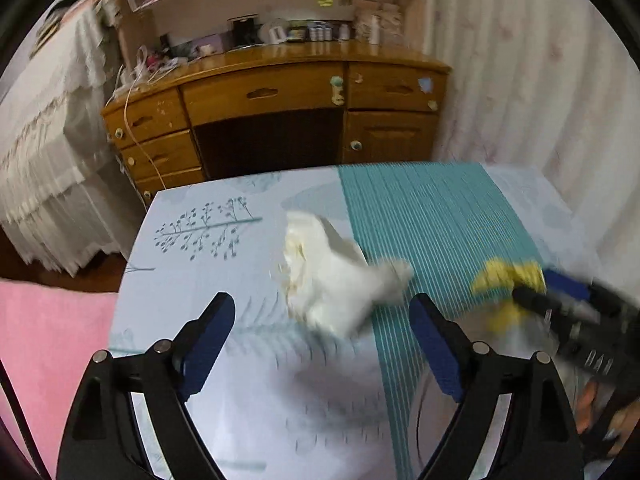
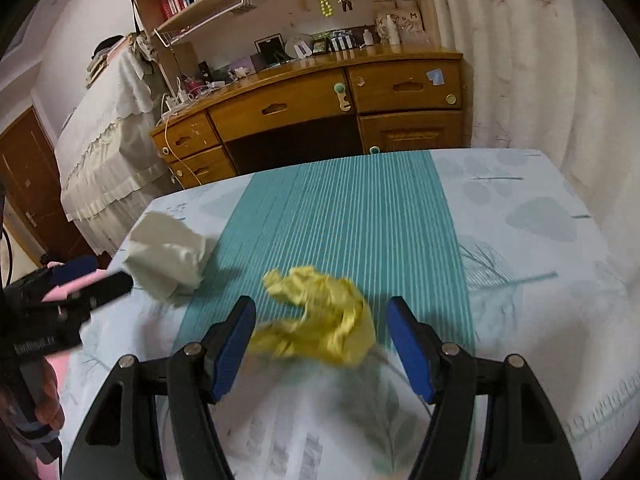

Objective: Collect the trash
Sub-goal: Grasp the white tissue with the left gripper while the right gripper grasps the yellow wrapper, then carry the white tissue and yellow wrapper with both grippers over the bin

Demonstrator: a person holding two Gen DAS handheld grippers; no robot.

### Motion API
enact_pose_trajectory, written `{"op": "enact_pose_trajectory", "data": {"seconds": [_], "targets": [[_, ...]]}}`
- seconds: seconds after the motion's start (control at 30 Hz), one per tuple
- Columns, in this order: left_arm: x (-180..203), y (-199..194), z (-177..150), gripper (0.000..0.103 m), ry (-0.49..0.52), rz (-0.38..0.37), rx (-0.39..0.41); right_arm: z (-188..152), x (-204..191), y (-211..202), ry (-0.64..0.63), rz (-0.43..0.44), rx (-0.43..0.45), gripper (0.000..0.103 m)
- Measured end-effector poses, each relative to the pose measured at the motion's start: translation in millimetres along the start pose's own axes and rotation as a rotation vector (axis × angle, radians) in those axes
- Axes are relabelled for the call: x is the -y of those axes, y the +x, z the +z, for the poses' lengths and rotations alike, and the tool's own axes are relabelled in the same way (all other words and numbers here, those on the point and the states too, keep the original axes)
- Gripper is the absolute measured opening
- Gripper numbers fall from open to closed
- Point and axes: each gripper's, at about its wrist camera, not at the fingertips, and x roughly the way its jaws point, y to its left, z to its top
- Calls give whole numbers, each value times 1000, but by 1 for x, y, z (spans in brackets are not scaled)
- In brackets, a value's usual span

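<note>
1. Both grippers stand with jaws wide apart and nothing between the pads. Left gripper [image 1: 322, 316] points down at the bed, its blue pads [image 1: 212, 344] clear of any contact.
2. Right gripper [image 2: 320, 320] points down likewise, jaws spread, gripping nothing.
3. At twelve o'clock from the left gripper, just beyond its fingertips, lies a crumpled white paper wad [image 1: 332, 276] on the pale printed sheet [image 1: 200, 248].
4. At twelve o'clock from the right gripper, a crumpled yellow wad [image 2: 320, 316] lies on the teal striped band [image 2: 352, 216], its near end between the open fingers.
5. Farther off at twelve o'clock stands a wooden desk [image 2: 304, 100].
6. Progress, as I judge it: nothing is collected yet; both wads remain to be grasped and carried off, and no bin is visible.
</note>
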Motion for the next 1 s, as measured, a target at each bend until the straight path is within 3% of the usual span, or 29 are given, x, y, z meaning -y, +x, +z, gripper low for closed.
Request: {"op": "enact_pose_trajectory", "data": {"seconds": [0.13,0.37,0.47,0.57,0.6,0.73,0.87,1.0], "targets": [[-14,22,18,95,-103,-39,-6,3,1,22,-23,-6,-21,68],[-14,57,25,95,-119,32,-46,3,0,32,-30,-3,-26,68],[-15,68,21,93,-168,59,-74,2,-5,32,-54,-35,-34,61],[-14,74,15,63,-175,47,-98,0,-9,31,-70,-51,-37,59],[-14,75,13,42,-175,52,-112,-1,-9,31,-68,-60,-35,58],[-13,62,5,15,-164,72,-115,-7,-14,27,-90,-103,-39,50],[-3,31,-7,11,-96,102,-92,-17,-20,17,-103,-108,-60,47],[5,-16,-22,11,-52,85,-75,-32,-28,-17,-103,-88,-57,46]]}}
